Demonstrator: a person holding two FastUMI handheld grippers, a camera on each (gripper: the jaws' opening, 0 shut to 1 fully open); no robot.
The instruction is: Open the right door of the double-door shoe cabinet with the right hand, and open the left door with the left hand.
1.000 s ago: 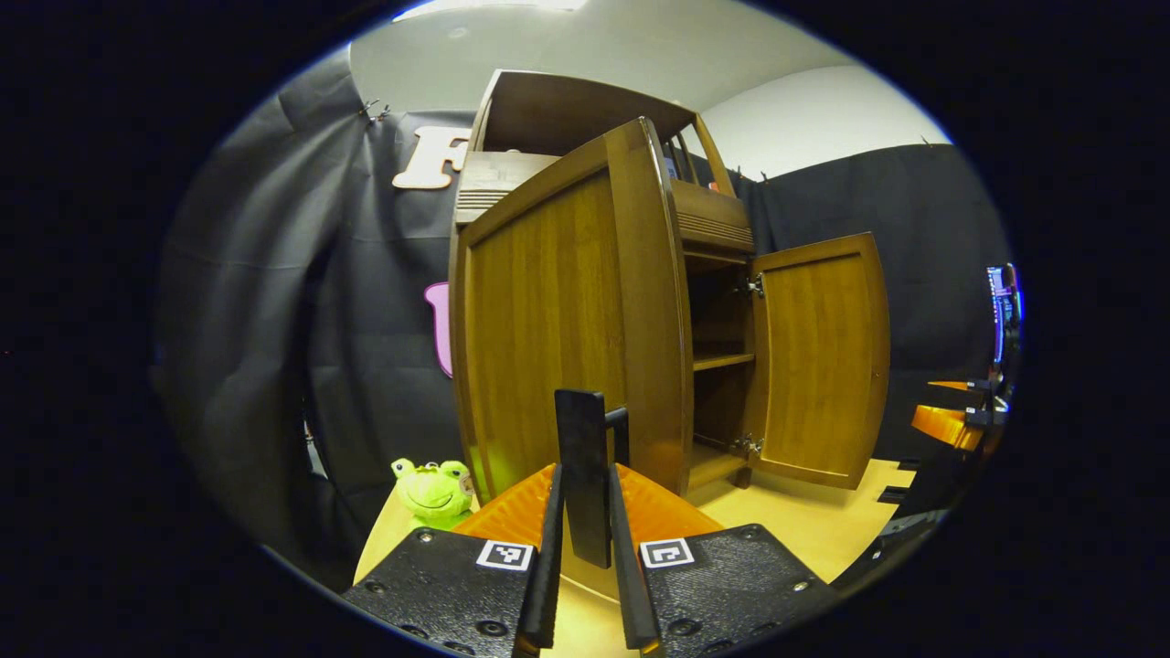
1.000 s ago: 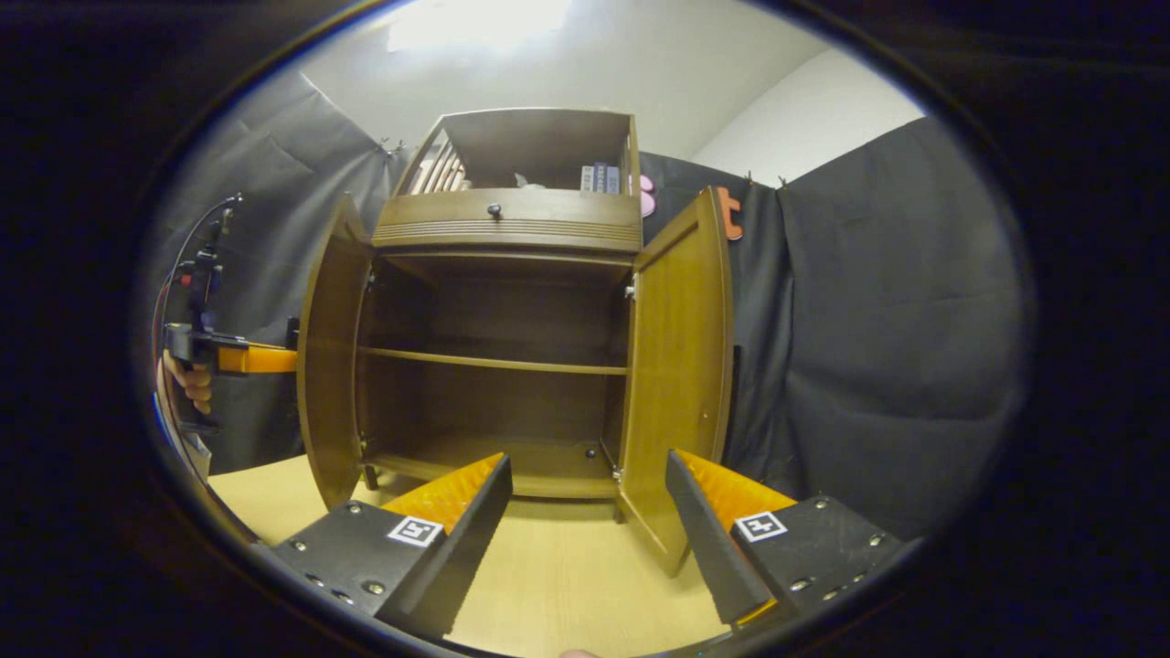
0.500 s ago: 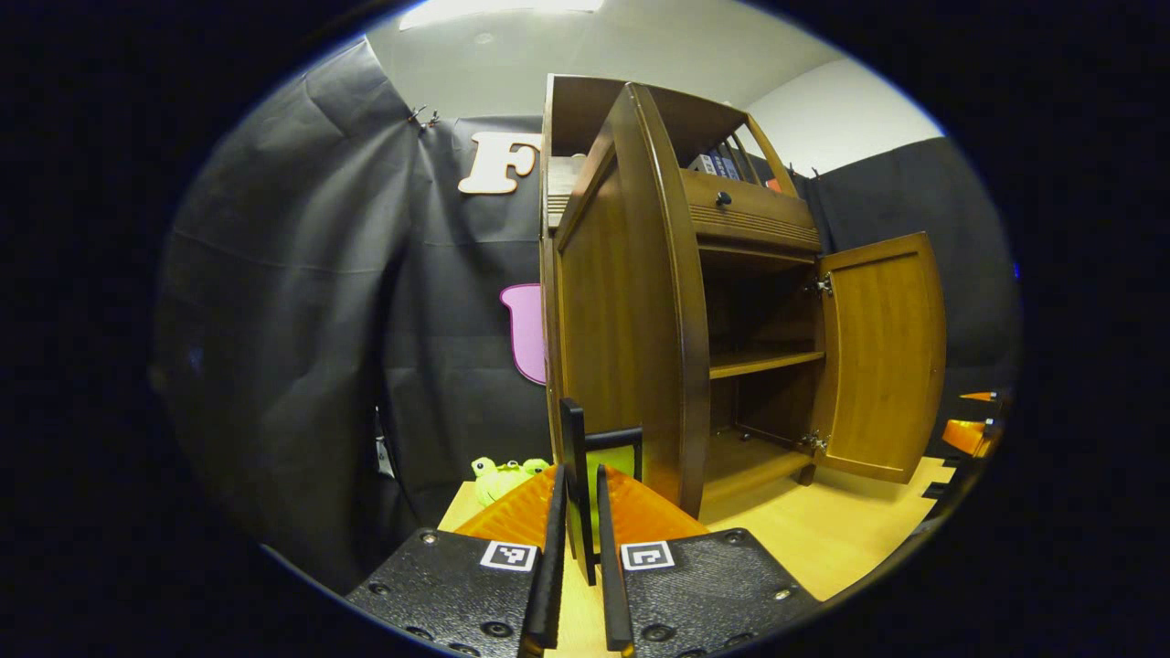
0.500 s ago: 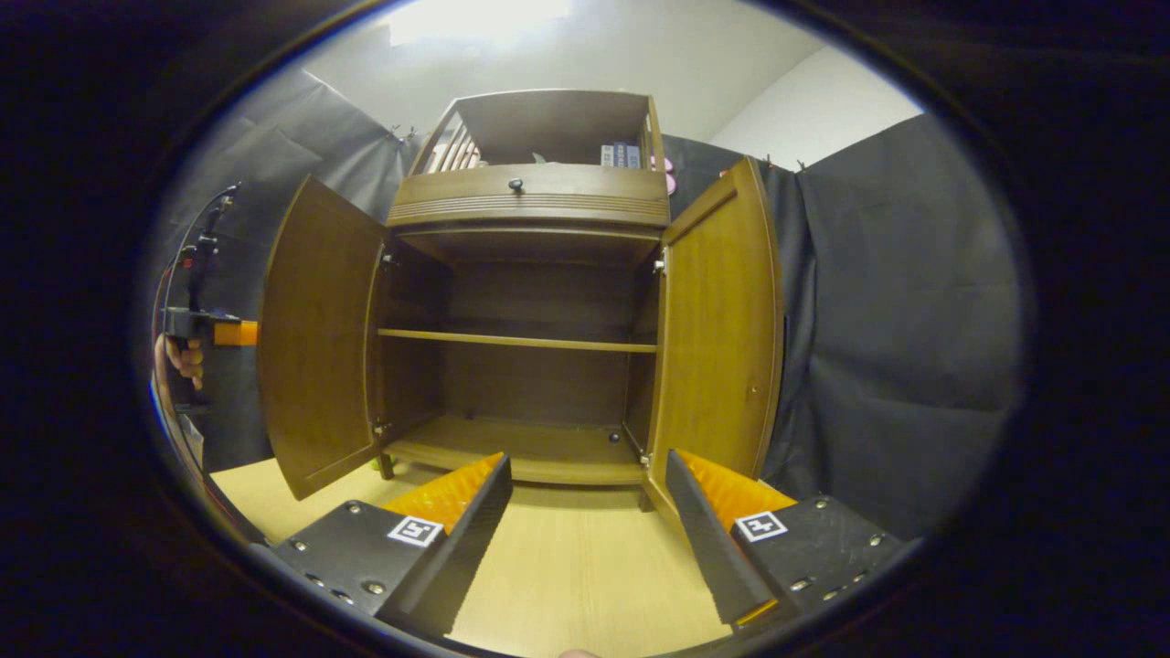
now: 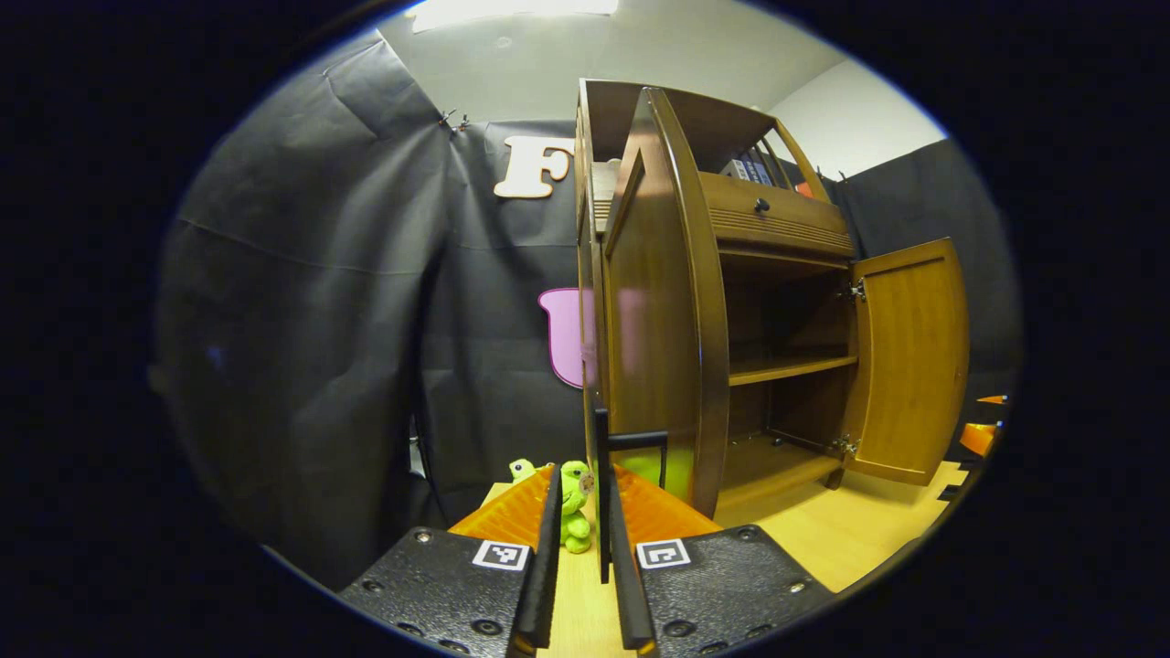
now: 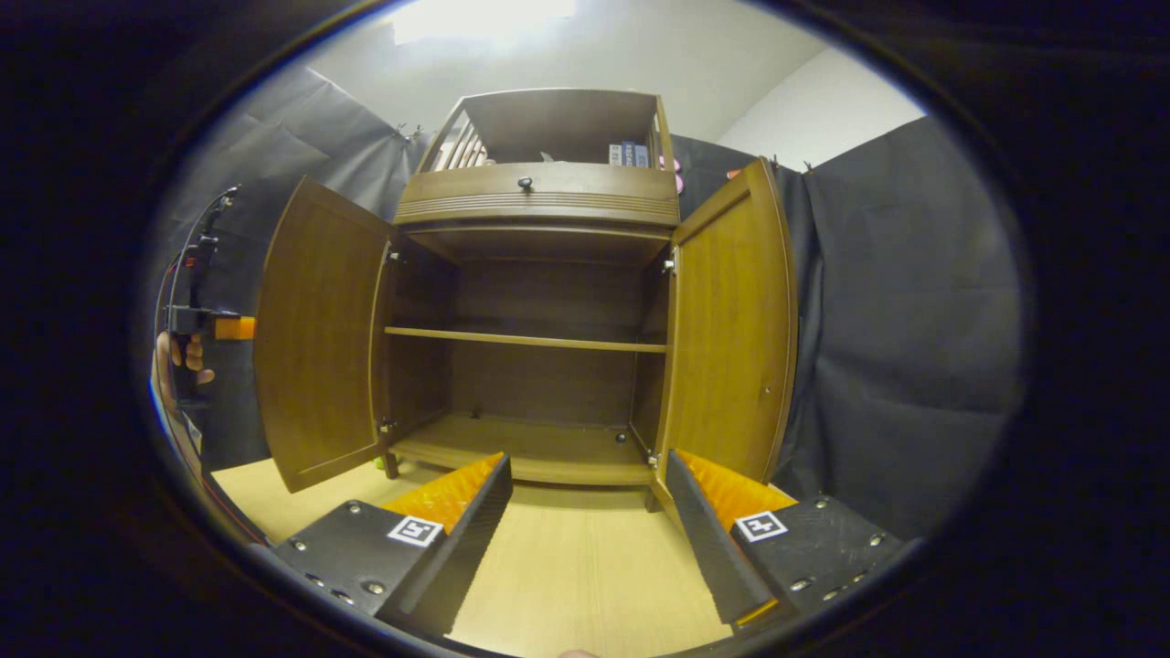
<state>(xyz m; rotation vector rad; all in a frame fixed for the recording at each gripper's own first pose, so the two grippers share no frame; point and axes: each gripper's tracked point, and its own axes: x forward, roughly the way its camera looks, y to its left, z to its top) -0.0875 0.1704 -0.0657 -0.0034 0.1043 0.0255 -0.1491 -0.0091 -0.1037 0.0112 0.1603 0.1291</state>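
Both doors of the shoe cabinet (image 6: pixel 535 302) on the table (image 6: pixel 585 576) stand wide open
Left gripper (image 5: pixel 585 512) jaws pinch the left door (image 5: pixel 654 329) handle (image 5: pixel 631 448), the sound hold on a stiff hinged panel; right gripper (image 6: pixel 585 512) gapes empty near the right door (image 6: pixel 731 320)

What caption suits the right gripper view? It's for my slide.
Open right gripper faces the shoe cabinet, both doors swung wide, shelves bare.
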